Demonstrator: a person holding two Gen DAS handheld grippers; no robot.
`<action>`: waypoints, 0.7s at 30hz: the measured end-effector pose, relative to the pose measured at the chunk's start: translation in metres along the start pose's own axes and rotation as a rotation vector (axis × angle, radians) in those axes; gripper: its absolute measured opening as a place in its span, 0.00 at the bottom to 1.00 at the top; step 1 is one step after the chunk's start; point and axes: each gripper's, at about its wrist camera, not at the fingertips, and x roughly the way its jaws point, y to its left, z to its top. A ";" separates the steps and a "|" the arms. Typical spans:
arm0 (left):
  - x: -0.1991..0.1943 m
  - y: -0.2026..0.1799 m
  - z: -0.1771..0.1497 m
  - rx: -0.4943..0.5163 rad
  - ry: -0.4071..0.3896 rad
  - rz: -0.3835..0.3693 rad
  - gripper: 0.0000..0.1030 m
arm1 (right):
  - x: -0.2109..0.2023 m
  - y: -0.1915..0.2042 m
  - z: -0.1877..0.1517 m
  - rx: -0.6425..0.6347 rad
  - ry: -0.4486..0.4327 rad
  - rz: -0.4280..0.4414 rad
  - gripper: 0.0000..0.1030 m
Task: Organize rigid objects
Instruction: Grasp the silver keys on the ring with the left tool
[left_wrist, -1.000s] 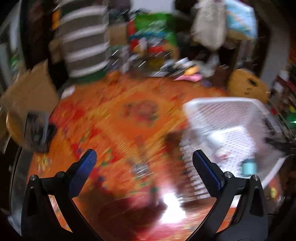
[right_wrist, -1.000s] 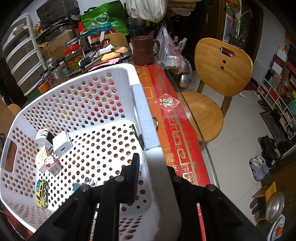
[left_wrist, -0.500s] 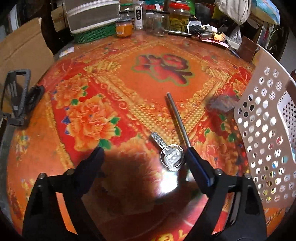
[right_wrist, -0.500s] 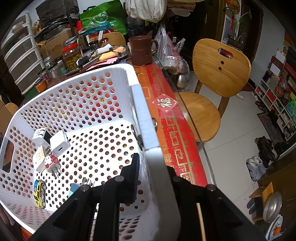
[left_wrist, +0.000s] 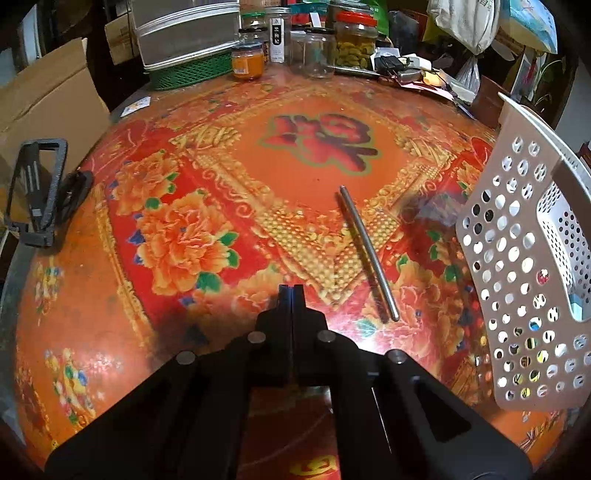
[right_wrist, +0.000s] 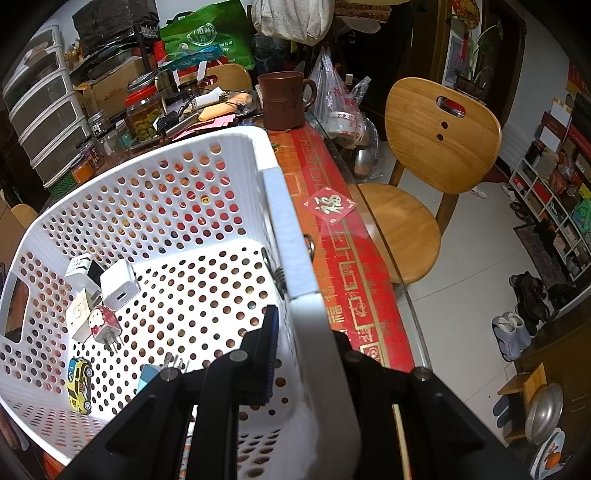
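Just to the right of the left gripper (left_wrist: 291, 291), a little apart from it, the metal rod (left_wrist: 365, 254) lies flat on the red and orange flowered tablecloth (left_wrist: 177, 236), its near end level with the fingertips and its far end pointing away towards the middle of the table. The left gripper's jaws are pressed fully together, with no gap between the pads, tips down at the cloth. Half a second ago those jaws stood wide apart with a key on a ring lying between them beside the rod; now the key is out of sight, and whether it is pinched under the closed tips cannot be told. The rod has kept its place. It is a thin, straight, plain grey bar with a dull shine. Further right stands the white perforated basket (left_wrist: 517, 258), well clear of the rod. The right gripper (right_wrist: 306, 332) is clamped on the basket's side wall, one finger inside and one outside, just as it was a second ago. Inside the basket lie a white charger (right_wrist: 120, 286), a red and white cartoon plug (right_wrist: 105, 325) and a yellow toy car (right_wrist: 79, 384), all near its left end.
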 end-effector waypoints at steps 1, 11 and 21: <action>-0.003 0.002 0.000 0.000 -0.006 0.002 0.00 | 0.000 0.000 0.000 0.000 -0.001 0.000 0.17; -0.050 0.003 -0.043 0.023 0.022 -0.147 0.01 | 0.000 0.000 0.000 0.001 -0.003 0.005 0.17; -0.053 -0.019 -0.072 -0.029 0.065 -0.182 0.63 | -0.001 0.000 0.001 0.000 0.001 0.010 0.17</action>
